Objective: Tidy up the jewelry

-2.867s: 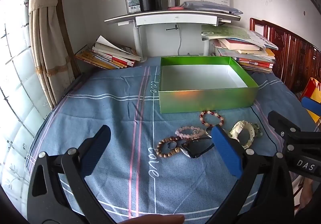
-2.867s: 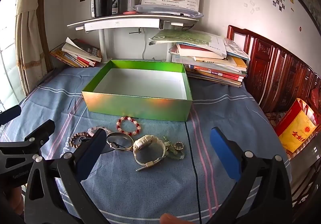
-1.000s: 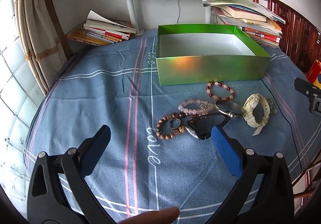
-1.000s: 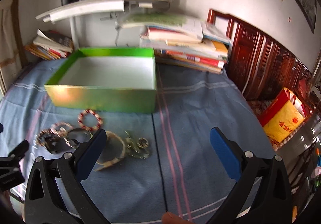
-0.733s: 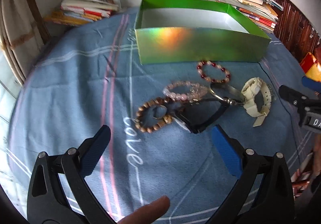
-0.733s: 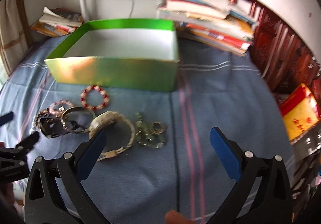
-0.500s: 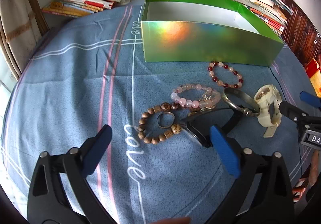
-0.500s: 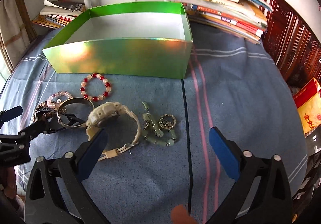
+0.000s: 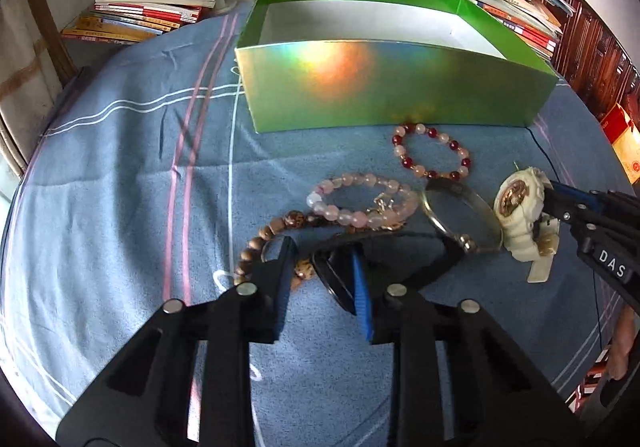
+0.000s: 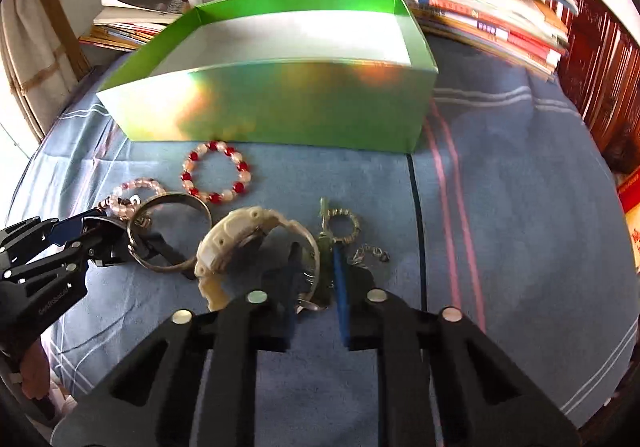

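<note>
Jewelry lies on a blue striped cloth in front of an open green box (image 9: 400, 87). My left gripper (image 9: 320, 249) is closing, and its pads press on the black watch (image 9: 332, 281), with a bead of the wooden bracelet (image 9: 276, 225) beside the left pad. My right gripper (image 10: 316, 253) is closing too, pinched on the strap of the white watch (image 10: 240, 231), with a green jade pendant (image 10: 325, 247) against its right pad. A pink bead bracelet (image 9: 332, 211), a metal bangle (image 9: 478, 205) and a red-and-pale bead bracelet (image 9: 400, 139) lie loose.
Book stacks (image 9: 140, 11) stand behind the box at left and right (image 10: 500, 19). A dark wooden headboard (image 10: 600, 67) runs along the right. A ring charm (image 10: 340, 225) and a small chain (image 10: 370, 253) lie near the pendant. A hand (image 10: 32, 375) shows at lower left.
Both grippers came down onto the jewelry and went from wide open to nearly shut, the left around the black watch, the right around the white watch's strap.
</note>
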The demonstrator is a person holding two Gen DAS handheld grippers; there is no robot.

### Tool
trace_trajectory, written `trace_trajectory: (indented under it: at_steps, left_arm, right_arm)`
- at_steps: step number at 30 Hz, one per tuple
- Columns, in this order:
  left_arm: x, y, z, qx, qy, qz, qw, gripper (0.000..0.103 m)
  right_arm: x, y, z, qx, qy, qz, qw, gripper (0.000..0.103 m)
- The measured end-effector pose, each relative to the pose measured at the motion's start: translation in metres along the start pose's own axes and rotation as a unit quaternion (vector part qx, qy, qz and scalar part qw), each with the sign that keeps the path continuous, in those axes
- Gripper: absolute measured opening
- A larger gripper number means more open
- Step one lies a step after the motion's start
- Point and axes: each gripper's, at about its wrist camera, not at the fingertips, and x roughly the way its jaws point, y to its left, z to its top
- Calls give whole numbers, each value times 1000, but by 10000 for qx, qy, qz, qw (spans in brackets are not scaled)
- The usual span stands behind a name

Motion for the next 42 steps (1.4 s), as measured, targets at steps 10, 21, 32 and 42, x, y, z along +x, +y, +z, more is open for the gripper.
trace_trajectory:
  at_steps: [10, 21, 32, 42]
  left_arm:
    - [-21, 23, 0, -244, -365, -98, 9990, 11]
    - [-20, 28, -4, -255, -297, -55, 9992, 27]
    - [-5, 24, -7, -201, -62, 19, 9998, 29]
    - [-2, 24, -7, -177, -68, 19, 9998, 30]
  right_arm:
    - [-16, -9, 3, 215, -237, 54, 9995, 12]
    - [-31, -24, 1, 435, -378, -163, 9982, 27]
    - [-26, -6, -1, 204, -258, 167, 9993, 38]
    - [-9, 17, -4, -136, -55, 156, 9998, 60]
